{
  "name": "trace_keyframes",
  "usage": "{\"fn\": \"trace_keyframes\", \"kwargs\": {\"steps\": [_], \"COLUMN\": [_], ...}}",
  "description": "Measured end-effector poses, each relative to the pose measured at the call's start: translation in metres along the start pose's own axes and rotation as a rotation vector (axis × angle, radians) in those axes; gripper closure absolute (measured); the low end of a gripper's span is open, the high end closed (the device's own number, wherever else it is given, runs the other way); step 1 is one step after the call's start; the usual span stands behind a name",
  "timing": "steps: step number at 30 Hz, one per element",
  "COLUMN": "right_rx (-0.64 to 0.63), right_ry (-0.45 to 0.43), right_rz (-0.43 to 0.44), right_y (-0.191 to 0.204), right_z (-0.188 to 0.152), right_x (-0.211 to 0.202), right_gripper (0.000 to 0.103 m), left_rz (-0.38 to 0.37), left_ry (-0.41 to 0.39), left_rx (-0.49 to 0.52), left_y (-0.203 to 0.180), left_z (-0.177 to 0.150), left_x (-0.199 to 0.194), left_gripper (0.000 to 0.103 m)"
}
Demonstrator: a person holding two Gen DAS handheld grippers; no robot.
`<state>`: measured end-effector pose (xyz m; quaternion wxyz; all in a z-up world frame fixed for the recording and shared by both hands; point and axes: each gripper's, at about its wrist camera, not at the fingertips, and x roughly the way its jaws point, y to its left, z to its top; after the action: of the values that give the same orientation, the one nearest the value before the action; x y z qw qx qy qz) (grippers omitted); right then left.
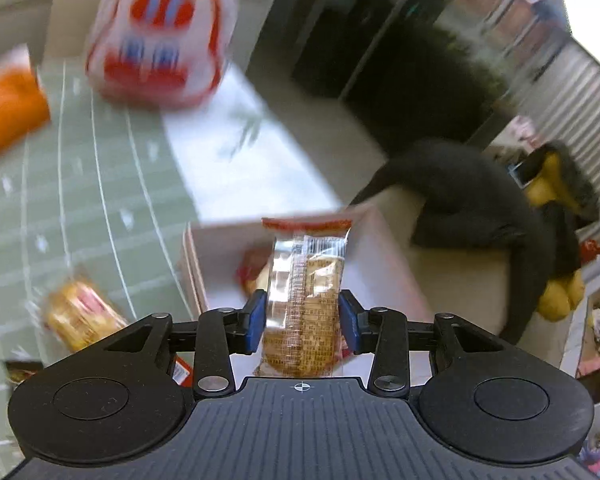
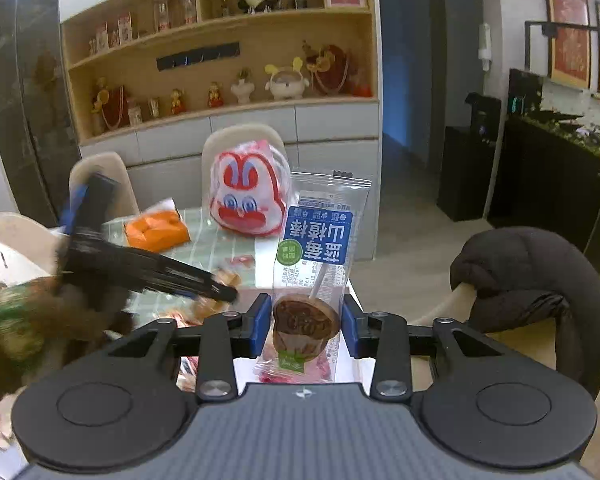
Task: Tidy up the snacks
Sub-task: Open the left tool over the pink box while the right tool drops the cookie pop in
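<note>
- Low in the left wrist frame, my left tongs (image 1: 302,322) grip a cracker packet (image 1: 302,304) over the white box (image 1: 364,280); it may slip sideways.
- Right tongs (image 2: 306,326) clamp the lollipop packet (image 2: 316,264); its tall top could snag.

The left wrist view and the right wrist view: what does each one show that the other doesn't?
Only the left wrist view shows the left tongs around a clear cracker packet, above a white box that already has a snack inside, and a yellow packet on the green mat.

Only the right wrist view shows the right tongs shut on a blue-labelled lollipop packet, and the display shelves.

Both show the red-and-white rabbit bag, the orange packet and a black coat on a chair.
</note>
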<state>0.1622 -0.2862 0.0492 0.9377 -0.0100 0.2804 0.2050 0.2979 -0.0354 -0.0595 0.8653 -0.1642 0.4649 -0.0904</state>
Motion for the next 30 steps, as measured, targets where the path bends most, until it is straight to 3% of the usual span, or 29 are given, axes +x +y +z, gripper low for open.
{"fn": "trace_keyframes", "kwargs": {"steps": [2, 4, 6, 9, 13, 15, 18, 23, 27, 30], "right_rx": [0.001, 0.005, 0.004, -0.003, -0.034, -0.044, -0.063, -0.036, -0.031, -0.058], "right_ry": [0.029, 0.058, 0.093, 0.158, 0.220, 0.241, 0.258, 0.265, 0.282, 0.306], "right_rz": [0.004, 0.010, 0.019, 0.057, 0.108, 0.119, 0.097, 0.150, 0.218, 0.321], "right_y": [-0.008, -0.018, -0.028, -0.035, -0.031, -0.027, -0.021, -0.009, 0.015, 0.044], "right_z": [-0.004, -0.006, -0.010, -0.012, -0.014, -0.014, -0.016, -0.026, -0.037, -0.045], "right_x": [0.012, 0.026, 0.044, 0.080, 0.136, 0.165, 0.191, 0.189, 0.182, 0.179], "right_gripper": [0.066, 0.066, 0.066, 0.066, 0.066, 0.056, 0.053, 0.045, 0.045, 0.045], "left_rz": [0.027, -0.008, -0.044, -0.026, -0.038, -0.032, 0.046, 0.183, 0.187, 0.166], "left_ry": [-0.004, -0.038, -0.089, -0.169, -0.211, -0.209, -0.177, -0.102, -0.072, -0.069], "left_rx": [-0.034, -0.087, -0.133, -0.172, -0.297, -0.337, -0.387, -0.543, -0.629, -0.623], "left_y": [0.005, 0.010, 0.015, 0.025, 0.044, 0.054, 0.076, 0.117, 0.139, 0.142], "left_z": [-0.006, -0.012, -0.016, -0.022, -0.050, -0.076, -0.111, -0.164, -0.189, -0.193], "left_x": [0.018, 0.015, 0.001, -0.030, -0.060, -0.075, -0.090, -0.108, -0.113, -0.116], "left_gripper": [0.060, 0.060, 0.060, 0.060, 0.060, 0.060, 0.060, 0.060, 0.060, 0.060]}}
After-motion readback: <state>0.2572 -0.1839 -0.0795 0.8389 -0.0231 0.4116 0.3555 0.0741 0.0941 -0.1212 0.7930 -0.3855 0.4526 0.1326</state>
